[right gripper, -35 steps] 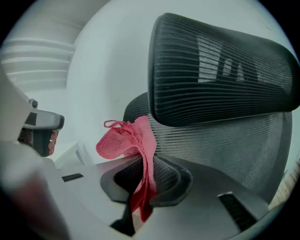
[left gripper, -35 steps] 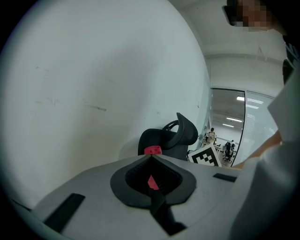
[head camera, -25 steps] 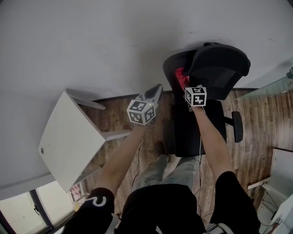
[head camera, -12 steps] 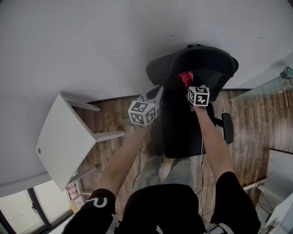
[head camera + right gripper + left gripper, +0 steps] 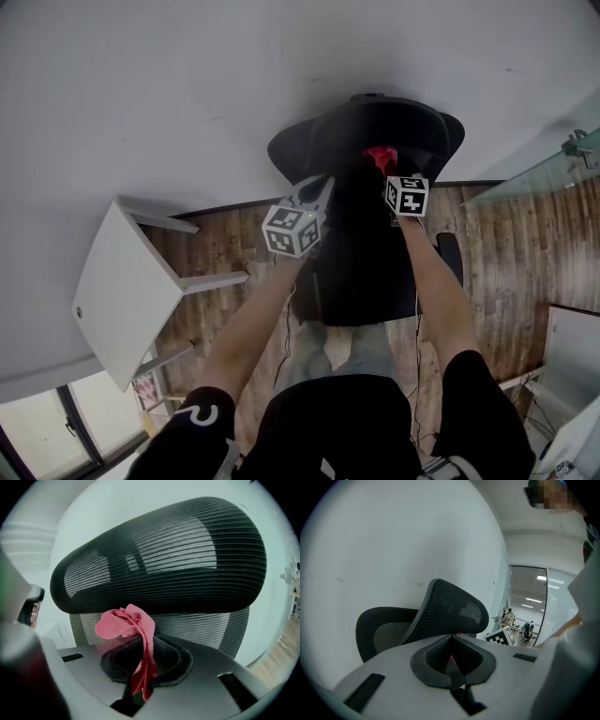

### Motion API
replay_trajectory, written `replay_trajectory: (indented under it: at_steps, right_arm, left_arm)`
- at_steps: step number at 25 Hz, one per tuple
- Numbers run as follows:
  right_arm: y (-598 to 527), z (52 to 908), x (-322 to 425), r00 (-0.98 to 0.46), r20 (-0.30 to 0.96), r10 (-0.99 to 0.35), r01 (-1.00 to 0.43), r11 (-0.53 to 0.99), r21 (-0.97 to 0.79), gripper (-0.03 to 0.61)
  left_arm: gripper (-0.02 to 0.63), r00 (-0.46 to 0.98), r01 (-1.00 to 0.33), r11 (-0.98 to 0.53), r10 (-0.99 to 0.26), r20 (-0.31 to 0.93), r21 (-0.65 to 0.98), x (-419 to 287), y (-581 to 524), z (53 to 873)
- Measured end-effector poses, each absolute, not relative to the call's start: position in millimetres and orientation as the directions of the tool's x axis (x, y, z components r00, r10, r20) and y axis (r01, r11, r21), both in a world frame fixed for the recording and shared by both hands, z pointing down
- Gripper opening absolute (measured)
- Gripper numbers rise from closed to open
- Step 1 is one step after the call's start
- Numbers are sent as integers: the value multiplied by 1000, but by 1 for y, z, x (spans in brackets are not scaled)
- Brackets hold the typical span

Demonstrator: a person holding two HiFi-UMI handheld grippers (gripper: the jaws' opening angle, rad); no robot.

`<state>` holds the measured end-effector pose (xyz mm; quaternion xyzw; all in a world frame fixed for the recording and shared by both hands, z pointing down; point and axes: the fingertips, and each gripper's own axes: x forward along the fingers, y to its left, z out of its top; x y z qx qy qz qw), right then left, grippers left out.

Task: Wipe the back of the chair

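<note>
A black mesh office chair stands by the wall, its curved headrest at the top. My right gripper is shut on a red cloth, which sits just under the headrest against the upper backrest. In the right gripper view the cloth bunches out of the gripper in front of the headrest. My left gripper is shut and holds nothing, at the chair's left edge. In the left gripper view the gripper points past the headrest and the backrest.
A white table stands on the wood floor to the left. A pale wall runs behind the chair. A glass partition lies at the right. The chair's armrest sticks out to the right. The person's legs are below the seat.
The chair has swung left and squared up in front of me. Both grippers have kept roughly their places, and the red cloth now lies under the headrest's middle.
</note>
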<state>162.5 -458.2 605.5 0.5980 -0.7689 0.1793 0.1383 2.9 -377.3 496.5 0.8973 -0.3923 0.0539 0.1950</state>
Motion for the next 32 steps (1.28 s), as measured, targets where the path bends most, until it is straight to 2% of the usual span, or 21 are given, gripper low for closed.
replay_trajectory:
  at_steps: [14,23,32]
  right_arm:
    - [-450,613,248,-239,443,-864,-970,186,-159,55]
    - [-443,613,320,-166,453,-876,-984,114,-140,57]
    - [-424,606,373,-86,454,-887,-986,11,-165,57]
  left_arm:
    - [25,700,-713,-635,-664,263,297,74,-378,498]
    - [25,721,-692,-658,-642,260,296,116,-376,499]
    - [25,737,-675,-678,-626,254,290,129,-369,494]
